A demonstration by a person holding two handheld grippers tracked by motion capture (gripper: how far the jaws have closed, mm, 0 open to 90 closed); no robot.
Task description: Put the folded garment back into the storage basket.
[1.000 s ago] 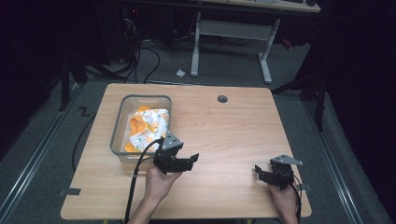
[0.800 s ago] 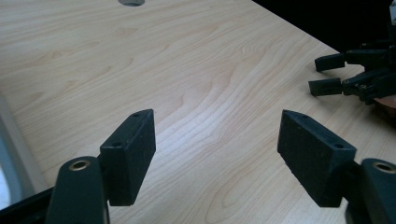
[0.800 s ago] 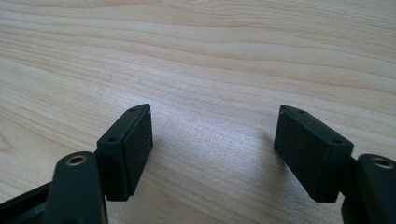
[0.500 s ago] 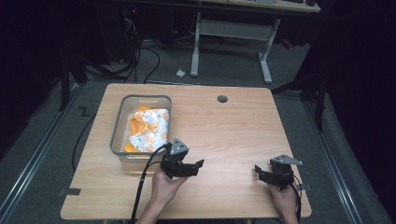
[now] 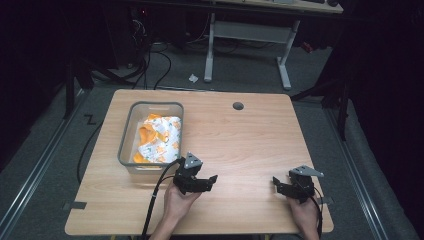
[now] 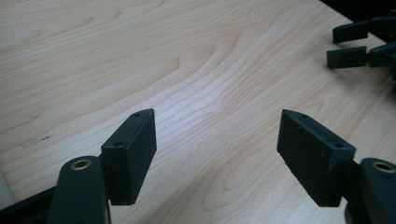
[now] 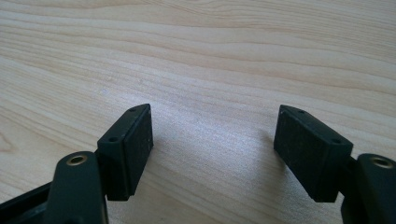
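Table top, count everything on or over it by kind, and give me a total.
Clear bins: 1
Orange and white cloths in the bin: 1
Grippers, left and right: 2
Total: 4

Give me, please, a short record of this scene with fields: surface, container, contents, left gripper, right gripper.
surface: wooden table, bare between the two grippers
container: clear bin on the table's left part
contents: orange-and-white packets in the bin
left gripper: open, nothing between the jaws, beside the bin's near right corner
right gripper: open, nothing between the jaws, near the table's front right
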